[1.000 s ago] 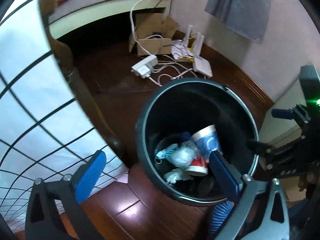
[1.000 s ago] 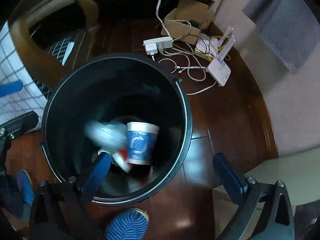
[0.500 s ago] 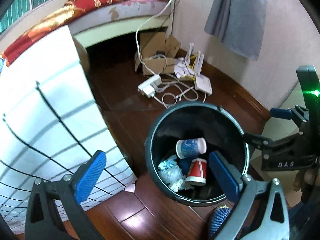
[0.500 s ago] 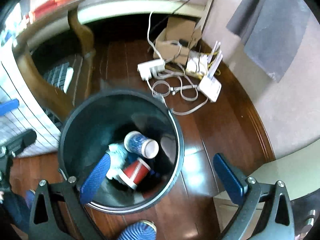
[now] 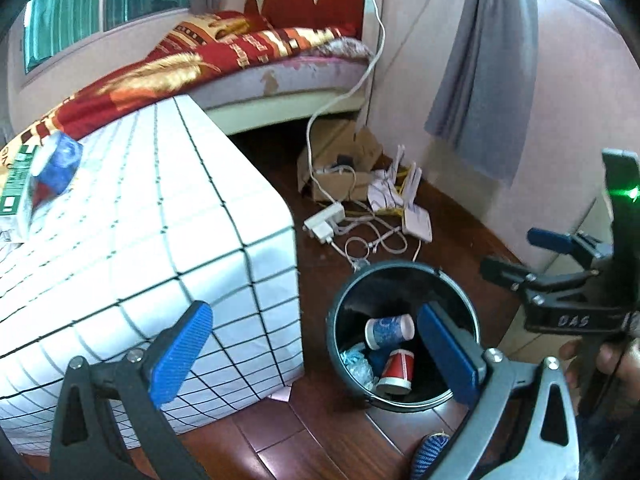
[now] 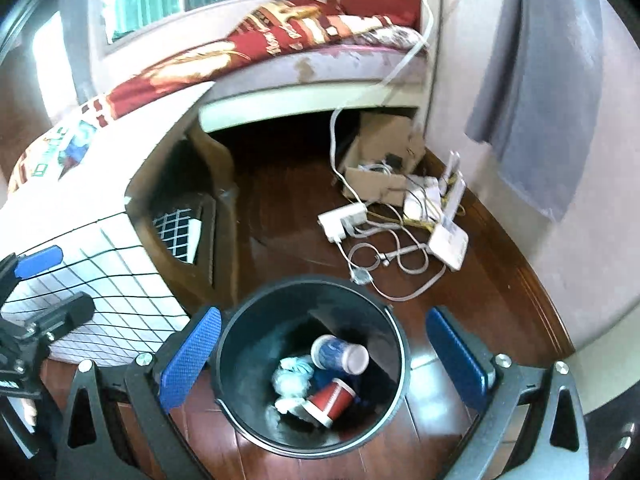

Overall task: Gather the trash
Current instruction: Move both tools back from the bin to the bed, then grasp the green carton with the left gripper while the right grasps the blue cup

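A black bin [image 5: 340, 344] [image 6: 232, 360] stands on the wooden floor beside the table. Inside it lie a blue paper cup [image 5: 388, 327] [image 6: 339, 354], a red paper cup [image 5: 396, 368] [image 6: 331, 397] and crumpled pale wrappers [image 5: 357, 364] [image 6: 291, 378]. My left gripper [image 5: 316, 354] is open and empty, held high above the floor at the table's corner. My right gripper [image 6: 322, 360] is open and empty above the bin; it also appears at the right edge of the left wrist view [image 5: 516, 254]. On the table's far left lie a blue cup [image 5: 58, 164] and a green carton [image 5: 16, 184].
A table with a white grid cloth [image 5: 140, 240] fills the left. A power strip [image 5: 325, 221], cables, a white router [image 5: 418, 220] and a cardboard box [image 5: 340, 160] crowd the floor by the wall. A bed [image 5: 260, 64] stands behind. A blue shoe [image 5: 430, 454] is below.
Both grippers have risen well above the bin, so the bin looks smaller and the tabletop and bed have come into view. The cups have settled inside the bin.
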A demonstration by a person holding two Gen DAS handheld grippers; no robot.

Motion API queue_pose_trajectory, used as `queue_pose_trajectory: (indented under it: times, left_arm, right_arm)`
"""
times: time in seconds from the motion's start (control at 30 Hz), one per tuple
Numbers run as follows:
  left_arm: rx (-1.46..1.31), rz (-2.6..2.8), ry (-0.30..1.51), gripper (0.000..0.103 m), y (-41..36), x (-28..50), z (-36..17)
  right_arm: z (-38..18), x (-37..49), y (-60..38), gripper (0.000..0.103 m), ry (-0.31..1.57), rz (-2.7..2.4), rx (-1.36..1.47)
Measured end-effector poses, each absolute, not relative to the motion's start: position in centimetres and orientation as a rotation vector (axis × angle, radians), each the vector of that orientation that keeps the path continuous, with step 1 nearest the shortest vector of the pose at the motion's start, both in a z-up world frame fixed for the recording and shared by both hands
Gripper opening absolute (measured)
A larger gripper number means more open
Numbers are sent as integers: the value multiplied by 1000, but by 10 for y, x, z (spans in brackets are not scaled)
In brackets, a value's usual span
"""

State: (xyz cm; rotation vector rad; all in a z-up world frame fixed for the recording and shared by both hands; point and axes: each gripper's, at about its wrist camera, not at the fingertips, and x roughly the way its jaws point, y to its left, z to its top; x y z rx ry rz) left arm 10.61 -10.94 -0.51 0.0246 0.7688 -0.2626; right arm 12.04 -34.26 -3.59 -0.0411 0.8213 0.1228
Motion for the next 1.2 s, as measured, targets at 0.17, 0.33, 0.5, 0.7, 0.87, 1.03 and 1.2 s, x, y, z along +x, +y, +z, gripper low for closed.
queue_pose_trajectory:
  times: [0.17,0.33,0.5,0.7,0.87,1.03,1.2]
  left_arm:
    - [-19,-192,696,102,-75,96,18]
    - [-44,-70,616,102,-29,92,37]
    - [-86,59,558,100,26,98,44]
    - [-86,168,562,95,75,112,39]
    - [-116,209,531,88,109,115,38]
    - [-107,240,555,88,127,140,34]
    - [-87,251,587,87,135,165,24]
  right_arm:
    - [-21,122,-316,103,819,189,-46]
    - [11,124,-284,103,745,208,-70]
    - [39,137,-237,103,667,274,-93]
    - [48,160,-166,103,645,362,-150]
    - [54,169,-110,103,618,435,-224]
    - [48,198,-73,103,636,476,-252]
    - [30,232,-51,100,679,483,-275]
